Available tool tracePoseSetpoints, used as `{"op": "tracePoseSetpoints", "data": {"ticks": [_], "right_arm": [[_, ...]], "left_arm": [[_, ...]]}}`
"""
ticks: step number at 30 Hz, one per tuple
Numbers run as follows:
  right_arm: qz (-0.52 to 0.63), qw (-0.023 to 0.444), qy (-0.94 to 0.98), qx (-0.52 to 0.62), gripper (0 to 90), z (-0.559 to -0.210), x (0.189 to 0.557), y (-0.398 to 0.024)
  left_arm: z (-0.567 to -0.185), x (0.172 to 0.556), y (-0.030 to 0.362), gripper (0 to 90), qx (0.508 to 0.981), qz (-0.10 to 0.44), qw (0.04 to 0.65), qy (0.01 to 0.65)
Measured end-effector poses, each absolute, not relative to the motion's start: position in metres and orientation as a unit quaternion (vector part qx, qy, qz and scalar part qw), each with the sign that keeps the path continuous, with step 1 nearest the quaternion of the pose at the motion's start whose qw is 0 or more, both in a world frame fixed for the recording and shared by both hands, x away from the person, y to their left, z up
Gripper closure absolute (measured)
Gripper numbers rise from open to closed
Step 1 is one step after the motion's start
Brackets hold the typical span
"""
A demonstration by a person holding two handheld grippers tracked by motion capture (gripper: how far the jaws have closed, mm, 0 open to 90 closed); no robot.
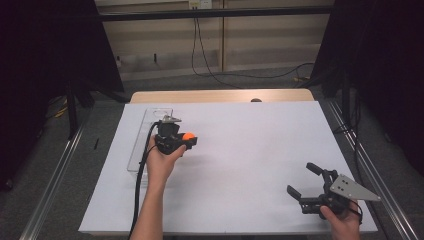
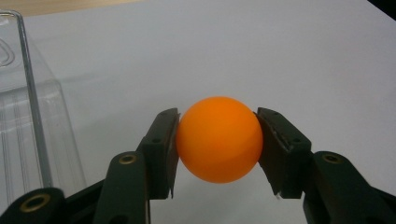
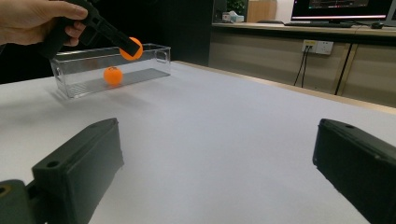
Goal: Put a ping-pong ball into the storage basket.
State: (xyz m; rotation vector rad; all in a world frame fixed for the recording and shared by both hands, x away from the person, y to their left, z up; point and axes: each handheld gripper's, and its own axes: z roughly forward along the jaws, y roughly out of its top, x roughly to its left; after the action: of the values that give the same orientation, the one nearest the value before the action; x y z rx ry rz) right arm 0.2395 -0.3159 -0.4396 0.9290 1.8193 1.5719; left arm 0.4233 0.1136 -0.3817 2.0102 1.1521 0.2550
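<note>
One orange ball (image 2: 219, 139) sits pinched in your left gripper (image 1: 186, 140), raised just beside the clear box (image 3: 109, 70); carry it above the rim before loosening. Your right gripper (image 1: 306, 179) rests spread.

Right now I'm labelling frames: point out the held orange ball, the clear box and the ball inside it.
held orange ball (image 2: 219, 139), left gripper view, centre of its front.
clear box (image 3: 156, 56), right gripper view, its end wall.
ball inside the box (image 3: 112, 75), right gripper view, its middle.
</note>
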Motion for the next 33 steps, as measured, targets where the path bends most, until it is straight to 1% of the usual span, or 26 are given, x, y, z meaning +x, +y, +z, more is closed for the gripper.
{"op": "tracePoseSetpoints", "data": {"ticks": [33], "right_arm": [[0.586,0.278,0.678,0.346,1.0,-0.439,0.239,-0.316]], "left_arm": [[-0.37,0.421,0.129,50.9,0.783,0.108,0.399,0.464]]}}
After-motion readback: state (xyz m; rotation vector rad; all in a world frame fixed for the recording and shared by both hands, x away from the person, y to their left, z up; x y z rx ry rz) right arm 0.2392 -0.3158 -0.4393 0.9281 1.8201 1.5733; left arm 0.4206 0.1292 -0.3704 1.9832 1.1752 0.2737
